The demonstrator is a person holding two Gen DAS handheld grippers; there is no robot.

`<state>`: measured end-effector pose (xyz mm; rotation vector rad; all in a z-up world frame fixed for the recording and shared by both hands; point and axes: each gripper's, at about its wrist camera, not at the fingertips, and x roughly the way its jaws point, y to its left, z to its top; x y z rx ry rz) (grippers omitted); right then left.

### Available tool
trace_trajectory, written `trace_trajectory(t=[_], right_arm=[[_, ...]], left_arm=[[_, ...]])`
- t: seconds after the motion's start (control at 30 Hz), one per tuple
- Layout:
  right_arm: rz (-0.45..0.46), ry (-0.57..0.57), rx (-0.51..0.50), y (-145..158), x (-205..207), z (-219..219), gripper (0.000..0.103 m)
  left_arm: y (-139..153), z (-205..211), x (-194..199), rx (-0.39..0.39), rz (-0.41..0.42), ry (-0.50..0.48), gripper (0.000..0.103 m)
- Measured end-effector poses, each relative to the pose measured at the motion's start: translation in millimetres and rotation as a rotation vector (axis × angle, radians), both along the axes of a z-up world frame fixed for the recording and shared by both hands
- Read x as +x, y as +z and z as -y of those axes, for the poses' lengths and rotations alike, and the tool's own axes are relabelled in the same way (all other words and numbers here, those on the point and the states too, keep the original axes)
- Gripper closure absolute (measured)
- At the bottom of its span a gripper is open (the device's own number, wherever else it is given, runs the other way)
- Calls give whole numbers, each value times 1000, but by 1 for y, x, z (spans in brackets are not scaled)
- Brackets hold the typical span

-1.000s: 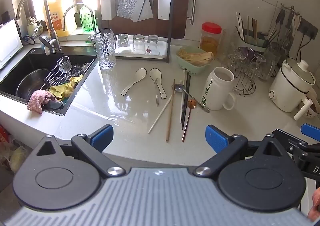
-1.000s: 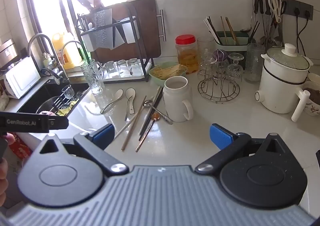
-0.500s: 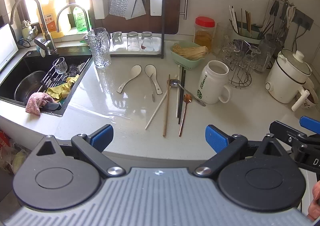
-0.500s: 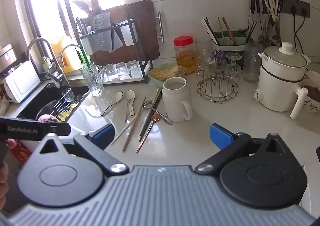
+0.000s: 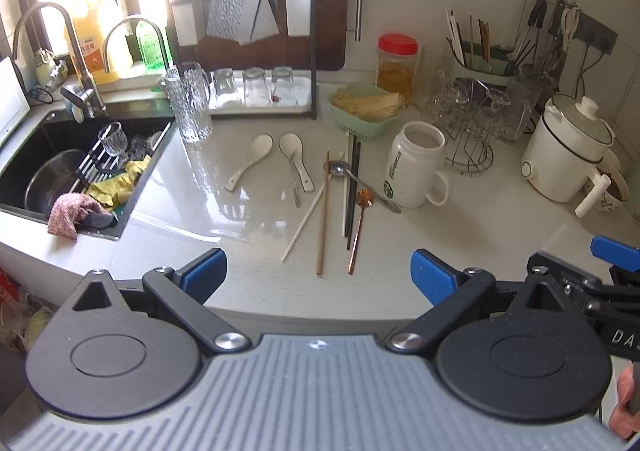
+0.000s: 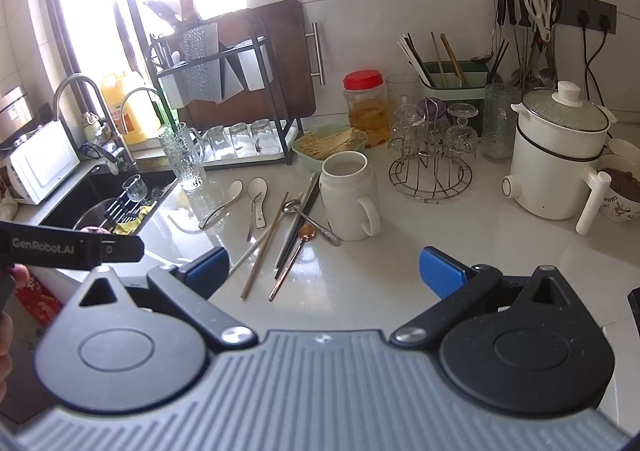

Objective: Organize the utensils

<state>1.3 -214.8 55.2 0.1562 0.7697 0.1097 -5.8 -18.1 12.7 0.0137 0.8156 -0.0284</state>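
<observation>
Both claws, left (image 5: 318, 275) and right (image 6: 323, 271), gape wide, empty.

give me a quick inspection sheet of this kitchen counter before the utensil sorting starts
Surface: pale glossy countertop, bare at the near edge.
Job's things: two white ceramic spoons, loose chopsticks, a copper spoon and a steel spoon lie scattered left of the white mug; green utensil holder at the back wall.
Clutter: green basket, red-lidded jar, glass rack, white pot.
Grippers: left gripper and right gripper open, empty, above the near edge.
Cables: plugs and cords at the wall sockets.
Surroundings: sink with dishes and rags, bright window.
</observation>
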Motion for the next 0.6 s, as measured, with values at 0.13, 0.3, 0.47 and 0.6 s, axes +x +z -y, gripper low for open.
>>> trace_trajectory(t=[0.13, 0.3, 0.47, 0.6], right_arm=[[8, 4, -1, 5, -2, 1, 0], [7, 1, -3, 6, -2, 4, 0], [8, 2, -2, 6, -2, 4, 0], [9, 5, -6, 8, -3, 5, 0]], left_arm=[[6, -2, -1, 13, 14, 8, 3], [8, -3, -3, 8, 11, 6, 3], [11, 1, -6, -1, 4, -5, 3], [10, 5, -7, 15, -1, -21, 3]])
